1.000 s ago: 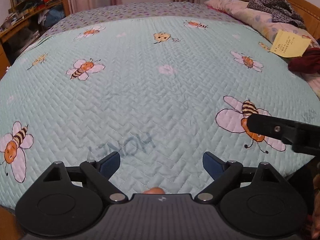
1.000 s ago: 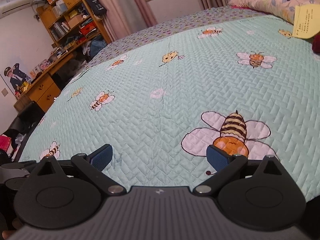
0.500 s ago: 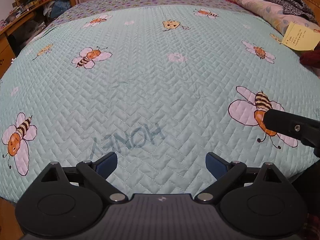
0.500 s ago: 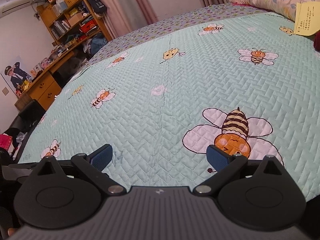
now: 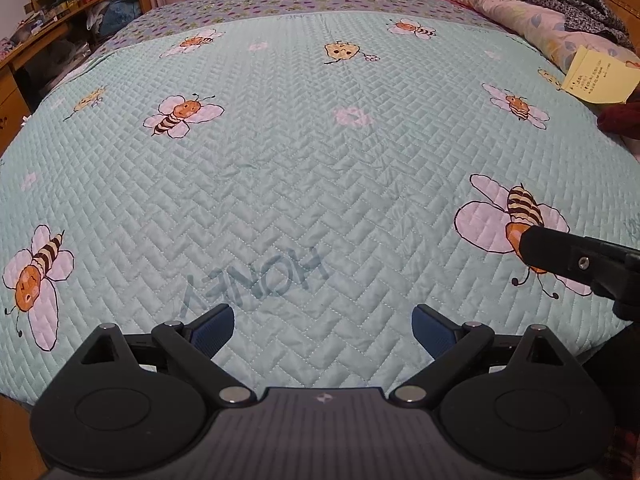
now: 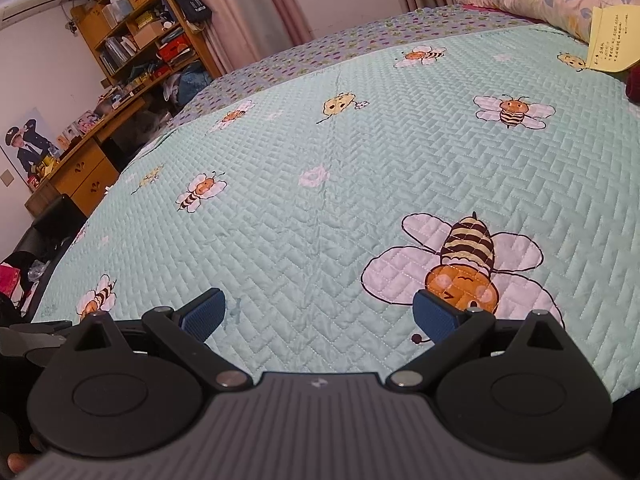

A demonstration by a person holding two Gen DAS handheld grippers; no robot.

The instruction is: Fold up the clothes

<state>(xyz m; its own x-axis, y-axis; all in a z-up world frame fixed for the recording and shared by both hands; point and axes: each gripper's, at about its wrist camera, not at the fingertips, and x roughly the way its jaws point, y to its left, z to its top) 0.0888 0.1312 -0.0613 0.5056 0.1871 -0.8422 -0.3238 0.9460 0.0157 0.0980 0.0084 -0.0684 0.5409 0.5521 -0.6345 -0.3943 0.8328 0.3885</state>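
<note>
Grippers both spread wide, empty: left gripper [image 5: 322, 325], right gripper [image 6: 319, 315] above bee-print quilt [image 5: 304, 168] on bed.

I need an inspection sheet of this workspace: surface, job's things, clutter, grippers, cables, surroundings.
Surface: pale green quilted bedspread with bee prints, flat, bare in the middle.
Job's things: dark red garment at the right edge, partly seen.
Clutter: yellow paper note; dark patterned cloth heap on the floral pillow.
Grippers: left gripper open; right gripper open; both empty.
Cables: nothing seen.
Surroundings: wooden bookshelf, wooden desk, pink curtains.
</note>
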